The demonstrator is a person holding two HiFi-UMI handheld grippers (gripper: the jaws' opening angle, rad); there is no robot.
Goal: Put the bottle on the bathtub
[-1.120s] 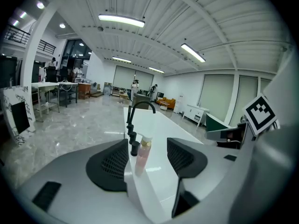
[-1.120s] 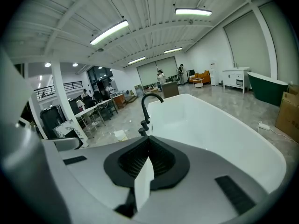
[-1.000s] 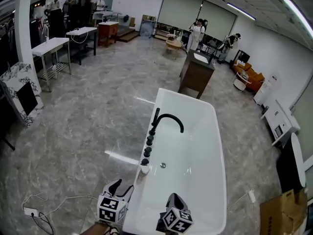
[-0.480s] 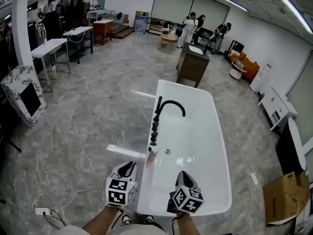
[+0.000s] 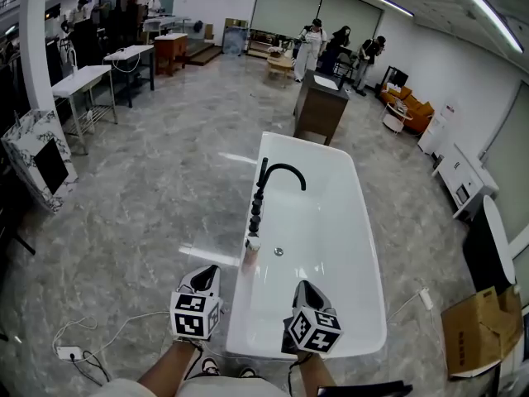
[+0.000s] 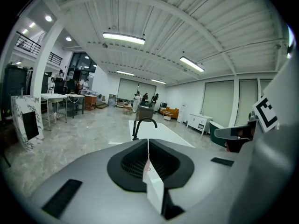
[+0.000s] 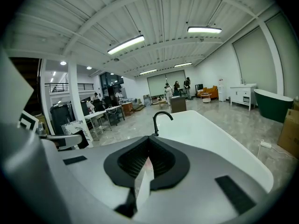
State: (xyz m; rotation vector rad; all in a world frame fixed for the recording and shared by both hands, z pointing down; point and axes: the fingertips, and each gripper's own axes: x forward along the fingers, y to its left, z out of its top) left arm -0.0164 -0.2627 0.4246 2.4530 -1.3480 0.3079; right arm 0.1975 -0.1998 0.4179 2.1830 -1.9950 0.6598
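A white bathtub [image 5: 364, 246] stands lengthwise in front of me, with a black arched faucet [image 5: 279, 170] and a row of dark knobs on its left rim. A small pinkish bottle [image 5: 250, 251] with a white cap stands upright on that rim, just nearer than the knobs. My left gripper [image 5: 207, 271] hovers over the floor left of the tub's near end, a little short of the bottle. My right gripper [image 5: 302, 288] hangs over the tub's near end. Both have their jaws pressed together with nothing held, as the left gripper view [image 6: 148, 146] and right gripper view [image 7: 149, 143] show.
A brown cabinet [image 5: 321, 106] stands past the tub's far end, with several people behind it. White tables [image 5: 83, 81] and a marble-patterned panel [image 5: 37, 160] line the left. A cable and power strip [image 5: 66, 354] lie on the floor at lower left. A cardboard box [image 5: 479, 337] sits at lower right.
The view has pulled back from the tub, so its near end and my forearms now show. Both grippers stay shut. The bottle has stayed on the rim.
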